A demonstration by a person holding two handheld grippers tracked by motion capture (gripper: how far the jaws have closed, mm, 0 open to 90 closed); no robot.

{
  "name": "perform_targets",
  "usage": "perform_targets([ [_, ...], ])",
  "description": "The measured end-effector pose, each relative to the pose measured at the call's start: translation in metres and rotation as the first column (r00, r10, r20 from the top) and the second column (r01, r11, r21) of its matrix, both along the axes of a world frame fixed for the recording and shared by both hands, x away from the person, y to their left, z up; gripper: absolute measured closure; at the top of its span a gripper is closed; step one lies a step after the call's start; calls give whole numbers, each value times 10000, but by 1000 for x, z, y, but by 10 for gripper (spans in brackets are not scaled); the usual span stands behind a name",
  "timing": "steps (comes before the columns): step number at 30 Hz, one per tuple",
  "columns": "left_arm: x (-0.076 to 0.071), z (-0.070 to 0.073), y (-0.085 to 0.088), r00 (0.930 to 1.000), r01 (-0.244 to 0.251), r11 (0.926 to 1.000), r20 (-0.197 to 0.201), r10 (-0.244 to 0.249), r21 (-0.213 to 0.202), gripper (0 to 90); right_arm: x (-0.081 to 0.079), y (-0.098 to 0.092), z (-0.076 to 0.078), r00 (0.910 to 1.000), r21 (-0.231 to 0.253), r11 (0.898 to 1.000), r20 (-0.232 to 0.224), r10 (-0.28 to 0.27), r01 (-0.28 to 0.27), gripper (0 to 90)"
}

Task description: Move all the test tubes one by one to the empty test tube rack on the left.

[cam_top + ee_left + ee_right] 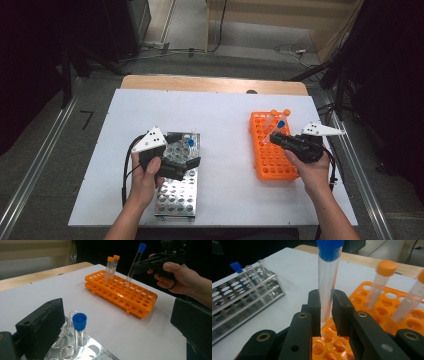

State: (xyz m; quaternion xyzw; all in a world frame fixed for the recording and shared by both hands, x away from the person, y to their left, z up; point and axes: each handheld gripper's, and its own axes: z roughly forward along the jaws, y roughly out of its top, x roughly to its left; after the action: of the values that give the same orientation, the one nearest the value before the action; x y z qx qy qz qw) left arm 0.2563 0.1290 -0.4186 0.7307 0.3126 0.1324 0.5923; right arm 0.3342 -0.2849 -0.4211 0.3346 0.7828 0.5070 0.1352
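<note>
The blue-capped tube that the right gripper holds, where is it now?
In the high view the blue-capped tube is at the right, tilted over the orange rack, beside two orange-capped tubes, clamped by the right gripper.

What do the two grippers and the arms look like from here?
Both grippers, left and right, are black pistol-grip tools with blocky jaws and brass-ringed pivots. Each carries a pale three-cornered plate with dark dots and trails a black cable. The forearms are bare, no sleeves.

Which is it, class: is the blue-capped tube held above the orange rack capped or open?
Capped. The blue-capped tube, clamped by the right gripper over the orange rack, carries a blue cap on top.
</note>
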Motion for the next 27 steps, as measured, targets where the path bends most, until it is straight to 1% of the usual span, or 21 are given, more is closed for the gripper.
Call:
perform_targets([
  [7, -2, 3, -6, 10000, 47, 9999, -33, -47, -136, 4, -10, 21, 4, 9974, 43, 9974, -55, 718, -718, 755],
  [10, -3, 5, -10, 9999, 159, 9998, -36, -160, -154, 4, -16, 30, 5, 9946, -83, 9945, -35, 1041, -1041, 755],
  [12, -4, 6, -13, 9994, 342, 9992, -5, -343, -190, 4, -19, 36, 5, 9925, -123, 9924, -76, 1222, -1222, 755],
  [15, -6, 8, -20, 9996, 268, 9995, -27, -269, -144, 8, -23, 45, 6, 9887, -104, 9887, -109, 1493, -1494, 755],
  [17, -6, 9, -25, 10000, -34, 10000, -80, 34, 1, 57, -26, 51, 6, 9847, -61, 9848, -165, 1734, -1735, 755],
  [18, -7, 9, -28, 9999, -99, 9999, -60, 100, 114, 77, -28, 54, 6, 9828, -75, 9828, -172, 1841, -1843, 755],
  [20, -7, 10, -33, 9998, -149, 9997, -95, 151, 199, 116, -31, 60, 6, 9793, -138, 9794, -199, 2014, -2017, 755],
  [23, -8, 10, -39, 9999, 46, 9999, -118, -45, 163, 159, -36, 68, 6, 9737, -191, 9737, -200, 2268, -2272, 755],
  [24, -8, 10, -40, 9998, 155, 9998, -112, -153, 135, 186, -37, 71, 6, 9707, -219, 9706, -204, 2394, -2398, 755],
  [27, -9, 11, -45, 9996, 282, 9996, -79, -281, 77, 252, -40, 78, 6, 9657, -301, 9654, -260, 2583, -2591, 755],
])
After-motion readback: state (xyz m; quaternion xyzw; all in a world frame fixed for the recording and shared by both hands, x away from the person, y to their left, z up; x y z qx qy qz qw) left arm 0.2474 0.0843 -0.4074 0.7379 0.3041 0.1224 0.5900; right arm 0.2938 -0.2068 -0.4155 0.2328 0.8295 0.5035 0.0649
